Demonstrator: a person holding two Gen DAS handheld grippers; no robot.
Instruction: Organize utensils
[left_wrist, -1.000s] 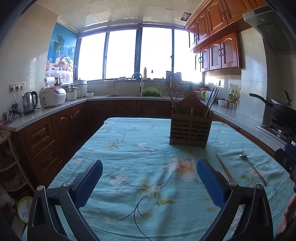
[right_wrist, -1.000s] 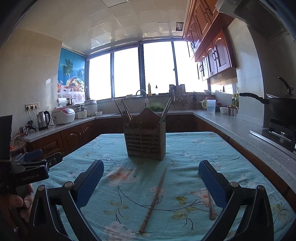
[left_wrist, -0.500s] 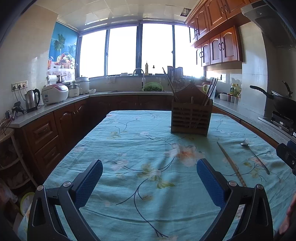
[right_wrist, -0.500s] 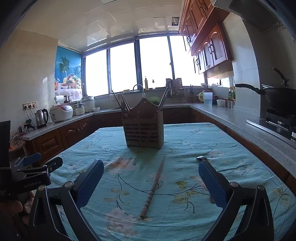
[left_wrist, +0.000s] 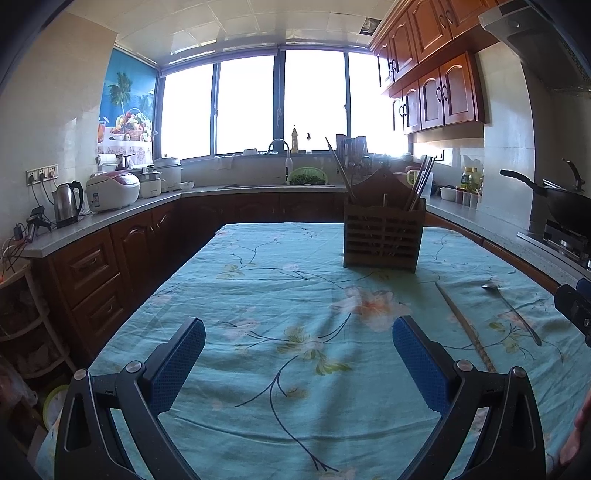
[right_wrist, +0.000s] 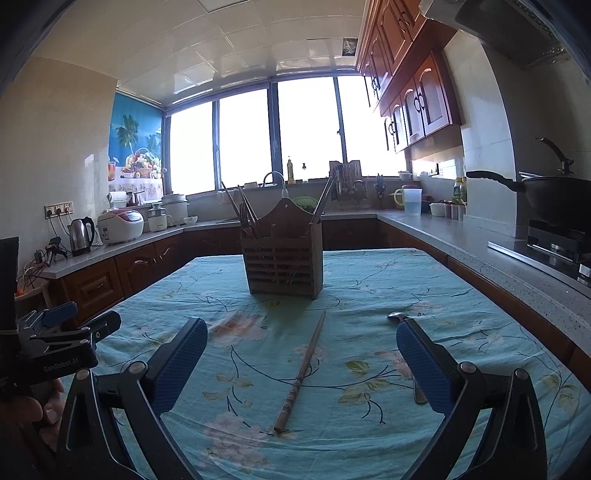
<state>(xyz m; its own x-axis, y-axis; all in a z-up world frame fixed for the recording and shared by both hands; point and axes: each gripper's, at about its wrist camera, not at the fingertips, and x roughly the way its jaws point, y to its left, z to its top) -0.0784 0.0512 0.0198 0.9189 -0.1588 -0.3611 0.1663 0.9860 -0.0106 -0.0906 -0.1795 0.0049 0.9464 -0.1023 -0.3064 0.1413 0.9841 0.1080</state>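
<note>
A slatted wooden utensil holder (left_wrist: 382, 234) (right_wrist: 283, 265) stands mid-table with several chopsticks leaning in it. A brown chopstick (right_wrist: 301, 371) (left_wrist: 465, 326) lies loose on the teal flowered tablecloth (right_wrist: 369, 280), in line between the right gripper's fingers. A metal spoon (left_wrist: 511, 314) (right_wrist: 397, 316) lies to its right, partly hidden behind the right fingertip (right_wrist: 421, 354). My right gripper (right_wrist: 301, 360) is open above the cloth, holding nothing. My left gripper (left_wrist: 299, 356) is open too, over bare cloth left of the chopstick.
Wooden counters ring the table. A kettle (left_wrist: 68, 201) and rice cooker (left_wrist: 112, 190) stand on the left counter, a sink (left_wrist: 295, 177) is at the back, and a wok (right_wrist: 554, 194) sits on the stove at right. A hand (right_wrist: 33, 406) holds the other gripper.
Both views have tilted upward and dropped lower toward the table, so the holder, chopstick and spoon sit lower in frame. Both grippers stay open and empty.
</note>
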